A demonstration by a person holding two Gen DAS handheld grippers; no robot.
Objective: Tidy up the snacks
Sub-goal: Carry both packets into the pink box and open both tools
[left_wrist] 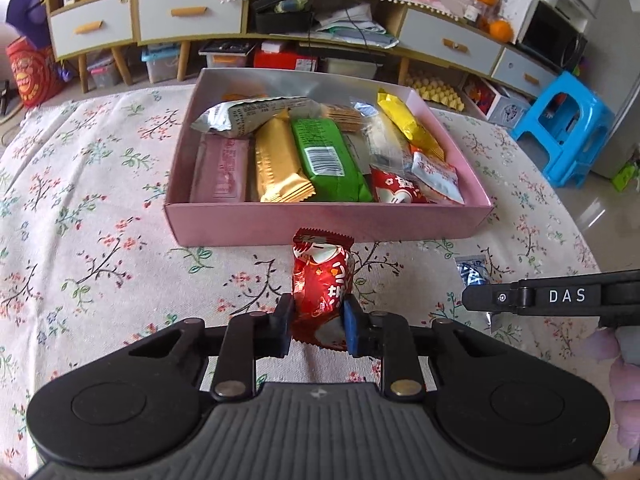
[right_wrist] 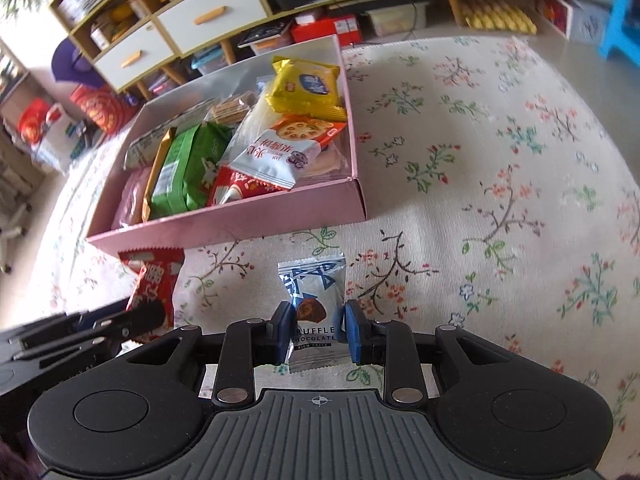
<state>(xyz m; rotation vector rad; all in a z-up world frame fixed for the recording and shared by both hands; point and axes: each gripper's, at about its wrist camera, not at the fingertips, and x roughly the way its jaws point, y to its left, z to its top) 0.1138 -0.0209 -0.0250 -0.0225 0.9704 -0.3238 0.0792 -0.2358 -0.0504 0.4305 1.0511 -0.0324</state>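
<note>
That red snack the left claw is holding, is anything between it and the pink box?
Nothing visible. The red snack, clamped in the left gripper, sits just short of the pink box; only the box's low front wall lies ahead.

The red snack packet (left_wrist: 322, 280) is glossy, crinkled foil. The truffle chocolate sachet (right_wrist: 314, 312) looks like smooth, shiny plastic film. The pink box (left_wrist: 320, 222) is satin-finish card, and the floral tablecloth (left_wrist: 100, 240) is matt woven cloth.
</note>
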